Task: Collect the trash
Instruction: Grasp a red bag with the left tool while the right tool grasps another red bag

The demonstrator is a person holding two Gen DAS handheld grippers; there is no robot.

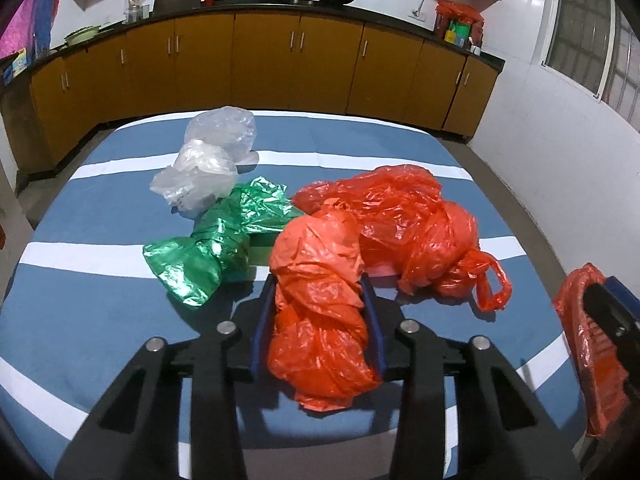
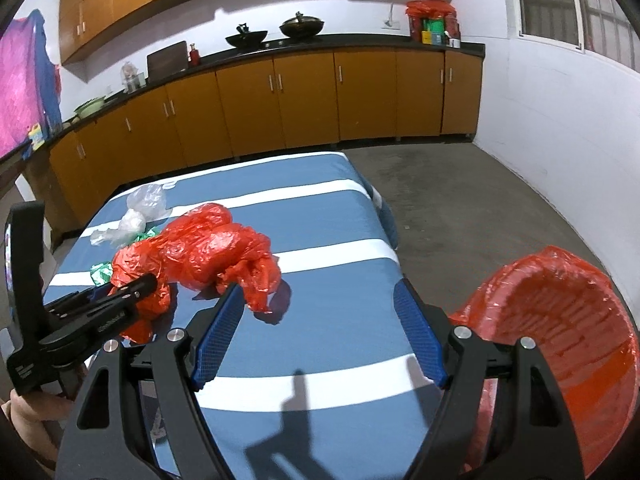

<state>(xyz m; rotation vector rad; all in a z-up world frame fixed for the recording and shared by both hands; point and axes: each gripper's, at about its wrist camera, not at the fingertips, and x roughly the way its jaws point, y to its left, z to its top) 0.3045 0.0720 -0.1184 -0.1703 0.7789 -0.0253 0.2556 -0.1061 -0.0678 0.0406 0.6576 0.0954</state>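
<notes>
Striped tablecloth (image 1: 100, 208), orange bag (image 1: 320, 312) pinched inside left claw (image 1: 324, 280)

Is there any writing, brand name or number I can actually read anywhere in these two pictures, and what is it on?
Nothing can be read for certain.
Left gripper, side arm: a small pale line of print, too blurred to read.
Left gripper, handle end: two short lines of pale print, too small to read.
Boxes on the counter under a red bag: coloured packaging, any print too small to read.
Bags on the striped cloth: no print visible.
</notes>
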